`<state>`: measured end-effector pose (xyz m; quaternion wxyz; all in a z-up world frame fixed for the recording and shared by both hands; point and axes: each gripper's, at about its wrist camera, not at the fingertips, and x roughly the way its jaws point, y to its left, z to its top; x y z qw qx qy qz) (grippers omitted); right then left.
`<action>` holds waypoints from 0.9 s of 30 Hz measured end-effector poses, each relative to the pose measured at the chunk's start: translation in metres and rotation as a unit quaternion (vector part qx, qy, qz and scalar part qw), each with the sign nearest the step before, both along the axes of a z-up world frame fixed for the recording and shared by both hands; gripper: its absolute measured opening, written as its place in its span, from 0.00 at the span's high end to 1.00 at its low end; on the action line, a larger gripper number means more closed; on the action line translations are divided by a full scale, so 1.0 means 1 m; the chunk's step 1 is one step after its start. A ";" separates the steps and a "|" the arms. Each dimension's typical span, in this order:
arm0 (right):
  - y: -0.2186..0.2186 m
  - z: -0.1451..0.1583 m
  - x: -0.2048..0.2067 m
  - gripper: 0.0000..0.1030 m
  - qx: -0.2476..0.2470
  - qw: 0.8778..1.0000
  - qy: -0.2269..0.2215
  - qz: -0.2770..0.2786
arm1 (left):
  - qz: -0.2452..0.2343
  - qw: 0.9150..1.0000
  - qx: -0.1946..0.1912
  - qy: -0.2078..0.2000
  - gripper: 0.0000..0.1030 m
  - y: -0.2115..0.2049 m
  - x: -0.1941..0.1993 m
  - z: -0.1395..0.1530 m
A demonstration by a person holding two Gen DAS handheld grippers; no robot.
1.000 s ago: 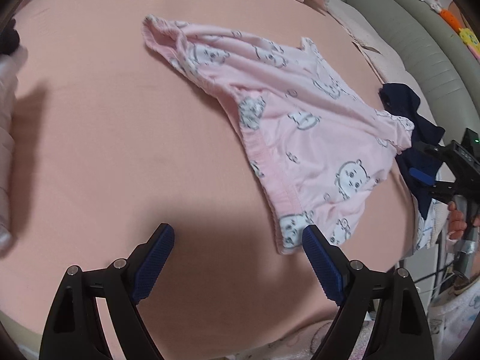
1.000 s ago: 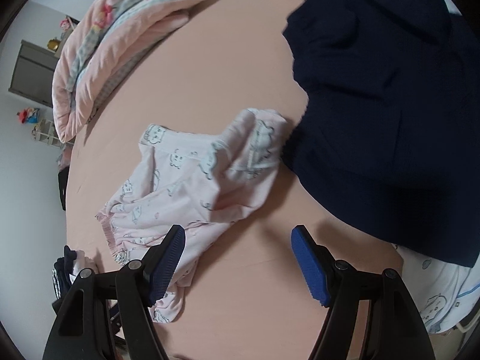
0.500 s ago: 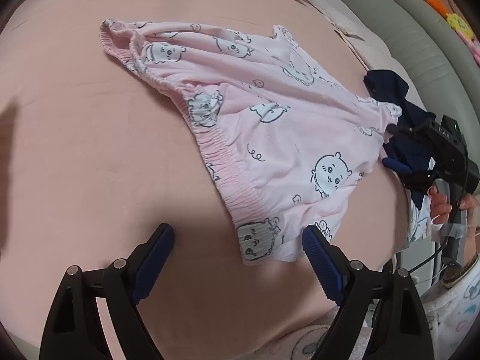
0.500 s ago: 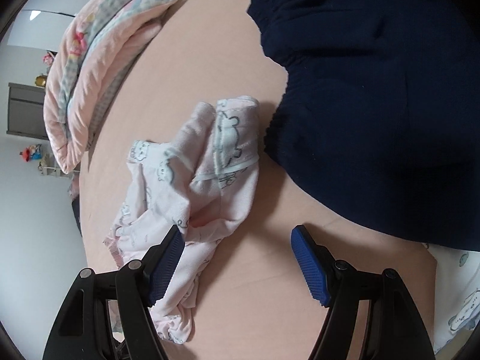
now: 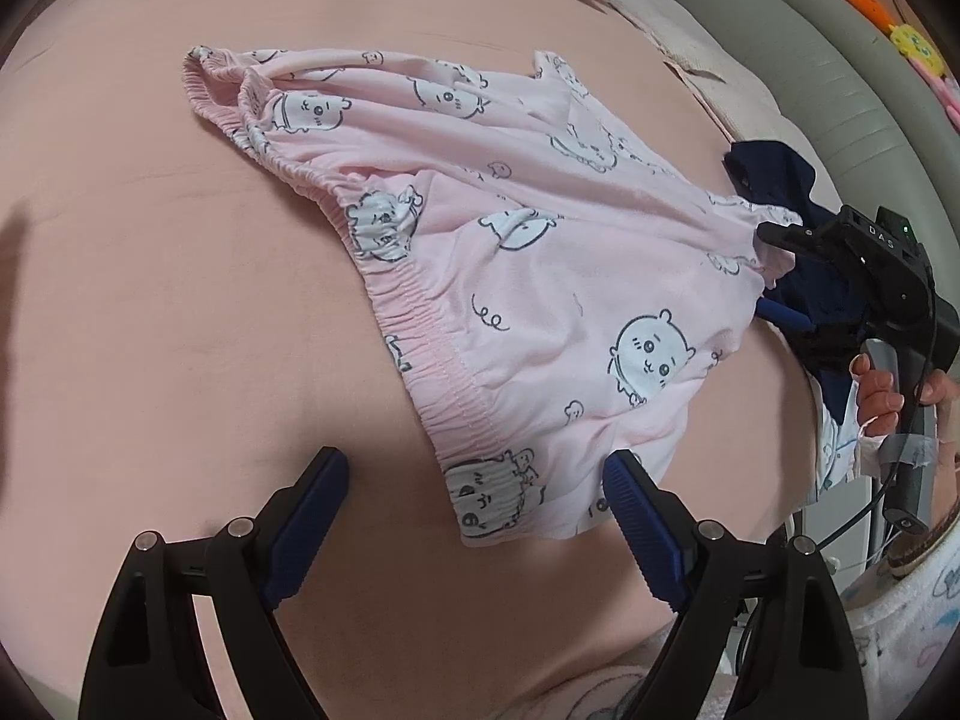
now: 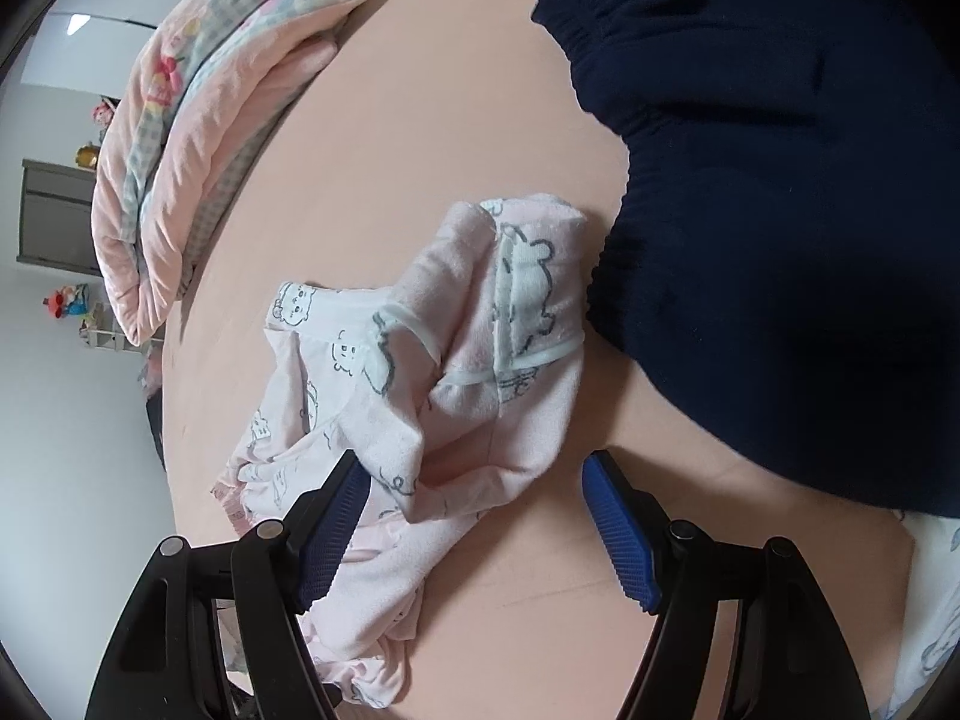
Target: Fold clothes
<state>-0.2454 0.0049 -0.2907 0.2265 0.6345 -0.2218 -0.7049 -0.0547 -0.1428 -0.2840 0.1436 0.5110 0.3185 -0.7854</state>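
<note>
Lying still unfolded on the bed (image 5: pixel 150 300): pink shorts (image 5: pixel 540 276), navy garment (image 6: pixel 780 210) at two o'clock. Left tongs (image 5: pixel 474 486) closing around the waistband corner, not yet pinching; right tongs (image 6: pixel 474 480) agape astride the leg hem.

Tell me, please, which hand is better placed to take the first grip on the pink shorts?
Probably the right: its gripper already has a bunched leg of the pink shorts between open jaws. The left gripper's closing jaws only straddle the waistband corner.

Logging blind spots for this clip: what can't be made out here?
- Right wrist view: dark navy garment cut off by the top and right edges.
- Right wrist view: pink shorts' hem hidden behind the right tool's finger.
- Left wrist view: navy garment mostly hidden behind the shorts.
</note>
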 end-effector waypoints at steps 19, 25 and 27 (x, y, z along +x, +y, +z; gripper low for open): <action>-0.006 -0.010 -0.020 0.59 -0.015 0.999 -0.018 -0.047 | -0.030 0.998 -0.046 -0.013 0.72 0.015 -0.019 0.001; -0.010 -0.005 -0.018 0.80 -0.017 0.999 -0.003 -0.040 | -0.001 1.000 -0.019 0.003 0.80 0.004 -0.010 0.002; -0.012 0.001 -0.017 0.82 -0.019 0.999 0.006 -0.035 | 0.008 1.000 -0.016 0.006 0.80 0.002 -0.007 0.004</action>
